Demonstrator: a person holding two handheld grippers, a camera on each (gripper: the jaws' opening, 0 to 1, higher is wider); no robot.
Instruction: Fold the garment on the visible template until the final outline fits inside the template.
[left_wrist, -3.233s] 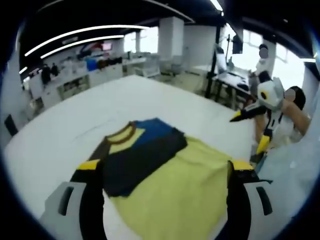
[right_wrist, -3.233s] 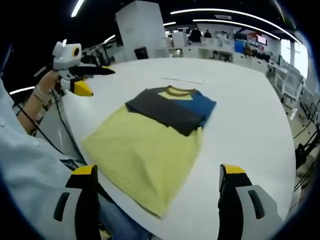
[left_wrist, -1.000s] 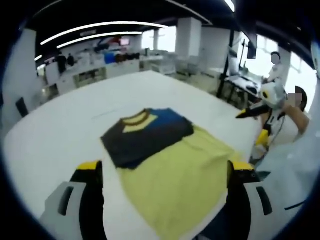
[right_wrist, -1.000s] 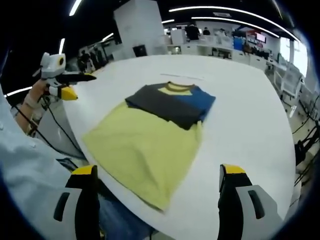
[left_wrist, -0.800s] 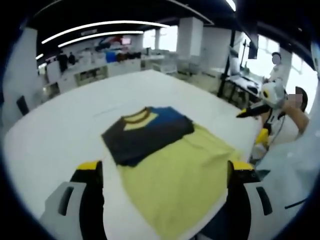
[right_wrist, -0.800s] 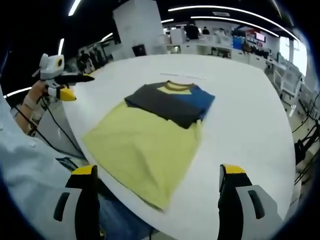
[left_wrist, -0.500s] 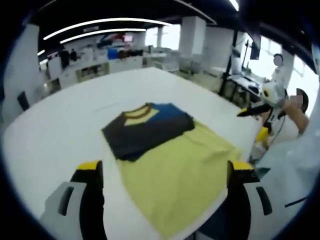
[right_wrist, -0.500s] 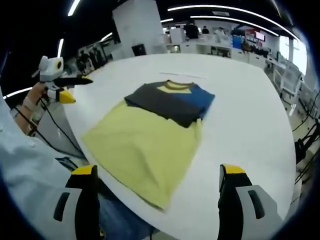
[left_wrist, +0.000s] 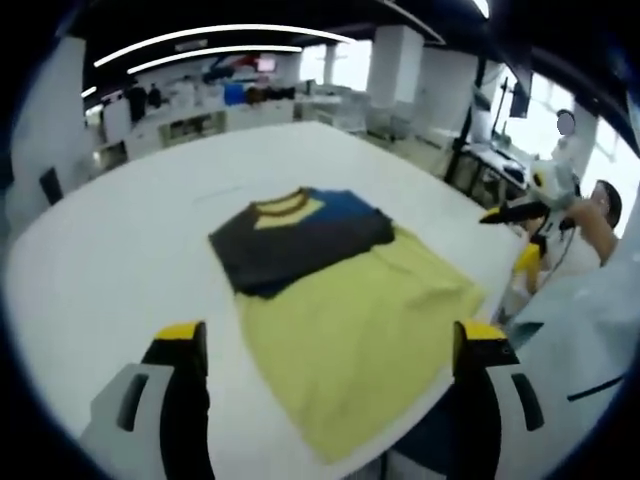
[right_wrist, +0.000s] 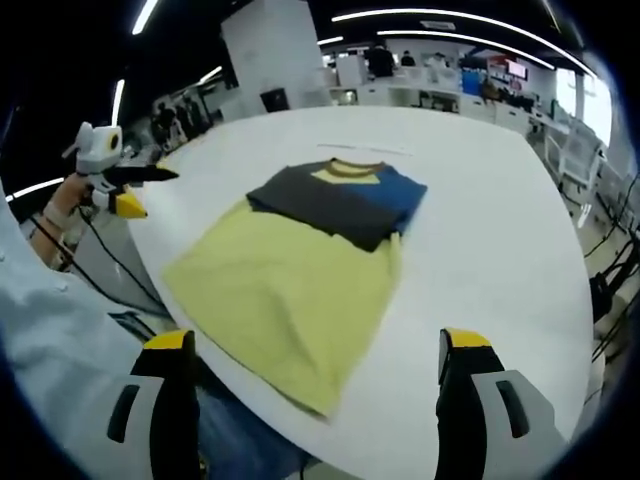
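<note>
1. while lying flat on the white table (left_wrist: 120, 250), garment (left_wrist: 340, 290) with sleeves already folded in across the dark chest, yellow lower half spread toward the near edge and reaching right up to it, perhaps slightly over.
2. left gripper (left_wrist: 330, 345) held above the near edge, jaws wide apart, nothing between them; seen too in the right gripper view, off the table's side in a hand.
3. right gripper (right_wrist: 315, 350) likewise spread wide and empty, hovering over the hem corner; visible too in the left gripper view, clear of the table.
4. no template outline made out on the table, so fit cannot be judged.
5. likely risks: hem slipping off the edge if pinched from one corner alone; a lopsided lift skewing the fold; folded sleeves dragged open if cloth is pulled rather than lifted.
</note>
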